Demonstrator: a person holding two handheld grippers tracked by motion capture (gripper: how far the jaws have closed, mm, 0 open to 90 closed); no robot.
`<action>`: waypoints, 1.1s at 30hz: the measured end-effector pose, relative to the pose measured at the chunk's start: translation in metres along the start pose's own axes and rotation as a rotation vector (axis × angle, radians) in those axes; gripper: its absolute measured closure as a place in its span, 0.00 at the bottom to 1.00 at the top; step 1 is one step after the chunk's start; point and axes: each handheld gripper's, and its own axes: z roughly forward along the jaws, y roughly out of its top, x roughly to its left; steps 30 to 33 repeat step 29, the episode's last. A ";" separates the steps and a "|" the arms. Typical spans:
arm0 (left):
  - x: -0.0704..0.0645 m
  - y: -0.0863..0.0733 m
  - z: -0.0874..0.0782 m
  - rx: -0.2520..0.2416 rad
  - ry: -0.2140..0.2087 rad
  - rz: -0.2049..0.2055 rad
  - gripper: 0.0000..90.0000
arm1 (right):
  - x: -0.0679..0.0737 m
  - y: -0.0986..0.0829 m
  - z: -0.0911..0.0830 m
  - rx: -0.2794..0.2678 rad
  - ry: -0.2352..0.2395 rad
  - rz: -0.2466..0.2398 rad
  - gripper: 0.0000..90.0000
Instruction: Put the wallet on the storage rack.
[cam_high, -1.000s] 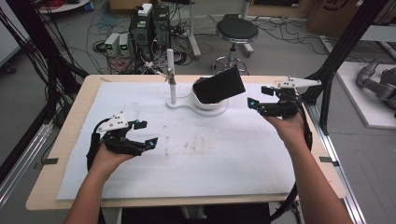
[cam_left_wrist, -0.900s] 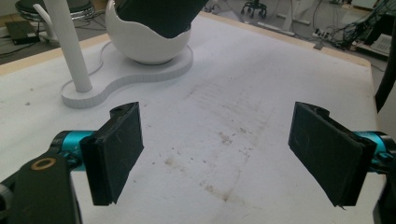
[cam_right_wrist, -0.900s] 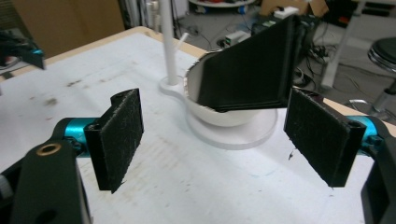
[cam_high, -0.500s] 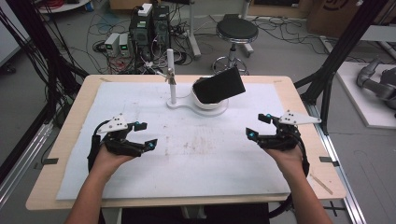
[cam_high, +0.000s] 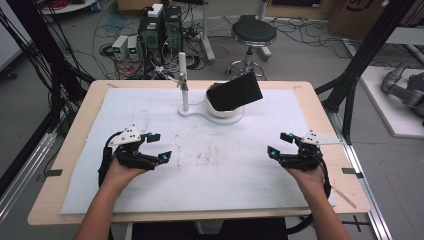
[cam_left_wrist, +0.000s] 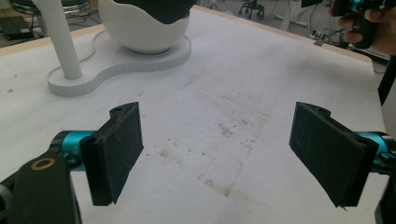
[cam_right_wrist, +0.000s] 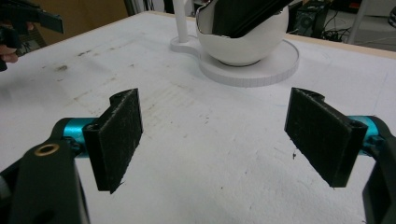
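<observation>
Right tongs (cam_high: 284, 144) have pulled back toward the person since a second ago; they were up beside the black slab (cam_high: 235, 91) then, and now sit low and well apart from it. Left tongs (cam_high: 157, 146) barely budged.

Going left to right: the left tongs hover just over the white mat (cam_high: 210, 155), jaws spread wide, nothing between them. Ahead of them and a bit to their right is the white stand (cam_high: 216, 111), a flat base with a thin post (cam_high: 183, 80) and a bowl-shaped cup, and the black slab leans tilted in that cup. The right tongs mirror the left ones, jaws wide apart and empty, with the stand ahead and to their left.

My guess is this is a rest pose between steps, slab already parked in the cup. Any next move means reaching forward across the desk (cam_high: 320, 125) again.

No brand, label or writing I can read anywhere on the slab or stand.
</observation>
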 end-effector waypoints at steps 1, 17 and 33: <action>-0.001 0.000 0.000 -0.001 -0.001 0.001 0.19 | 0.000 0.000 -0.001 0.002 0.001 0.001 0.22; -0.002 0.001 -0.003 0.001 0.001 0.012 0.19 | -0.001 -0.002 0.000 0.023 -0.015 -0.004 0.22; 0.000 -0.001 -0.002 0.008 0.005 -0.002 0.19 | -0.002 -0.003 0.002 0.032 -0.014 -0.011 0.22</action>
